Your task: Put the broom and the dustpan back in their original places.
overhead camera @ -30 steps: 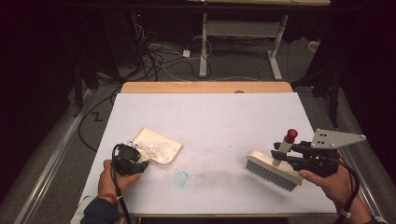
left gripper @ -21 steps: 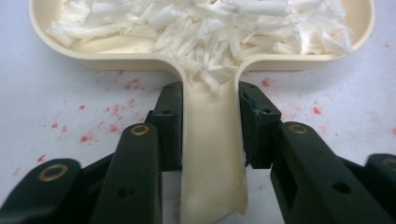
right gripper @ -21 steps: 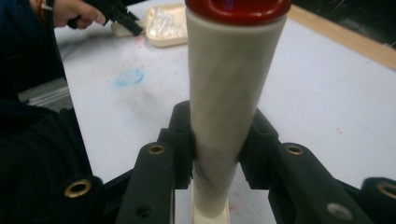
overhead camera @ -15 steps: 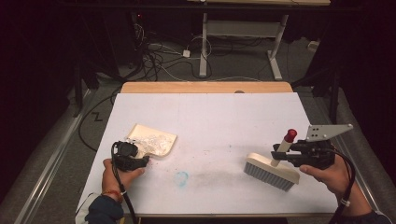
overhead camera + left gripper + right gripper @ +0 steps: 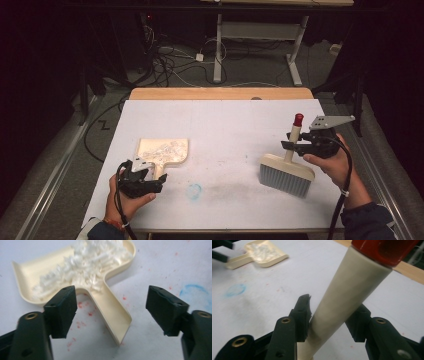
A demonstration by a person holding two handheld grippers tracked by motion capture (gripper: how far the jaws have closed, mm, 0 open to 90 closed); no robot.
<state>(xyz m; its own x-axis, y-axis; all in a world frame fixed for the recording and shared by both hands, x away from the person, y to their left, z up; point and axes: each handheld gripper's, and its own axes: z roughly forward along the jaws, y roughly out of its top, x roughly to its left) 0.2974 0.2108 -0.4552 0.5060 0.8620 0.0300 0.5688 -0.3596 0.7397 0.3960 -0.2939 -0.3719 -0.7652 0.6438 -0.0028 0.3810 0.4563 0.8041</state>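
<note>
Dark floor and loose cables lie beyond the white table (image 5: 225, 115); I work near its front edge.

At about eight o'clock from the table's middle sits the left gripper (image 5: 156, 176). Its jaws have just been opening and now stand spread wide. The dustpan's handle lies between them, and neither pad touches it. The dustpan (image 5: 110, 302) rests flat on the table at the gripper's twelve o'clock, its tray heaped with white shreds (image 5: 87, 262). I judge it to be light, stiff plastic with a slick surface. The handle is an open channel, so I would pinch across its two side walls, close to the tray, and keep it level. The shreds weigh next to nothing, and any tilt or jolt would spill them.

At six o'clock a faint blue mark (image 5: 194, 190) stains the sheet.

At four o'clock the brush (image 5: 287, 172) stands on its bristles, its handle leaning up toward one o'clock to a red cap (image 5: 298, 119). The right gripper (image 5: 292, 145) sits around that handle at mid-height. Its jaws have just been opening and are now loose on the round shaft, not clamped to it. The shaft looks smooth, hard and tapered, so it may twist or slide in a pinch. I would grip low, near the head. The bristles are soft and will give, so the brush may tip over once it is let go.
</note>
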